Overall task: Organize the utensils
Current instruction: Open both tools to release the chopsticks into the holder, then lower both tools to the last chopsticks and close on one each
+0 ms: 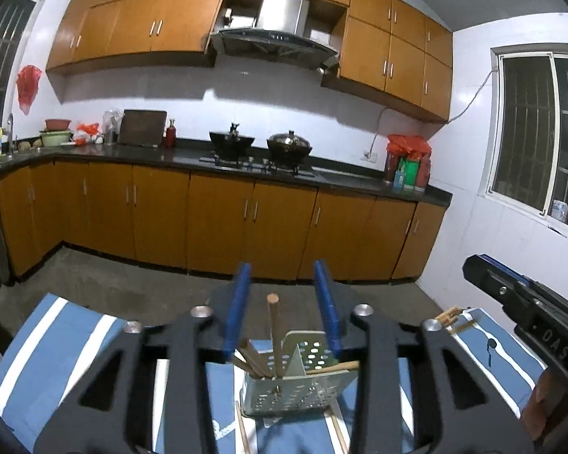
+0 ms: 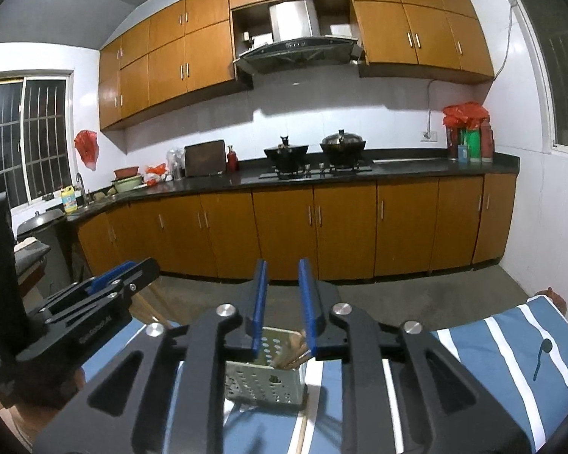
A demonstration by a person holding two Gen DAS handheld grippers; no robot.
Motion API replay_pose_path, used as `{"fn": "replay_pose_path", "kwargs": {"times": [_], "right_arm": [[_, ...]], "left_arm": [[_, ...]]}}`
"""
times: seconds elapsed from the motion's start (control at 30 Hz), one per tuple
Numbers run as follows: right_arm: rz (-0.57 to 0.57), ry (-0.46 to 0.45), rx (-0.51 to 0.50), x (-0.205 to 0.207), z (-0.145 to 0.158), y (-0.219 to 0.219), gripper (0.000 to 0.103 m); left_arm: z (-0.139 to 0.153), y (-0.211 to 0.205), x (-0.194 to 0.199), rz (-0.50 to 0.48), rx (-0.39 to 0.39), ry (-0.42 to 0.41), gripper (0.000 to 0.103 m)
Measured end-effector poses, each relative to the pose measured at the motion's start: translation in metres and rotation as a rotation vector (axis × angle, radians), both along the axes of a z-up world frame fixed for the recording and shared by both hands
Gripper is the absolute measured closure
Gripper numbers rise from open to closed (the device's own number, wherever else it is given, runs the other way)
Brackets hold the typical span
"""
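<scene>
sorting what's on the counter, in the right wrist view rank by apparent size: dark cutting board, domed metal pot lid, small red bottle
1. dark cutting board
2. domed metal pot lid, close behind, so unsure
3. small red bottle

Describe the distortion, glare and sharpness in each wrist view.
Left wrist view: fisheye bends the cabinets, dark vignette corners, glare on the range hood, the utensil holder soft. Right wrist view: same bowing, a bright spot in the left window, the countertop reflective.
</scene>
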State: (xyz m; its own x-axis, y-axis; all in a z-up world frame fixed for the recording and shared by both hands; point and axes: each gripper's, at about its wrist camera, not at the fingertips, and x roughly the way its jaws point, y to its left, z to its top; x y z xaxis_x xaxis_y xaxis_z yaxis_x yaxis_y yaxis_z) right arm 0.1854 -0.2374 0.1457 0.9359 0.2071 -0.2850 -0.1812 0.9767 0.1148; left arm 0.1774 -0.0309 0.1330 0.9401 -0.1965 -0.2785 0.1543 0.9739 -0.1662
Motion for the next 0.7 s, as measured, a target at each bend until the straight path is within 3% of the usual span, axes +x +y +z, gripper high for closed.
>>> {"fn": "replay_pose_path", "kwargs": {"times": [0.23, 0.37, 0.5, 0.7], "right_arm": [[-0.041, -0.056, 0.016, -0.029, 0.01, -0.02, 0.076], [-0.089, -0.03, 0.014, -0.048, -0.009, -0.042, 0.073], [-0.131, 0.077, -0.007, -0.055, -0.054, -0.057, 0.071], [-0.123, 0.348, 0.01, -0.051, -0.149, -0.053, 0.071]], "left_arm": [[0.017, 0.014, -0.019, 0.005, -0.034, -0.041, 0.064], [0.017, 0.032, -0.043, 0.043, -0.043, -0.044, 0.058], [-0.004, 0.048, -0.06, 0.1, -0.011, -0.008, 0.054], [-0.079, 0.064, -0.065, 0.159, 0.046, 0.191, 0.054]]}}
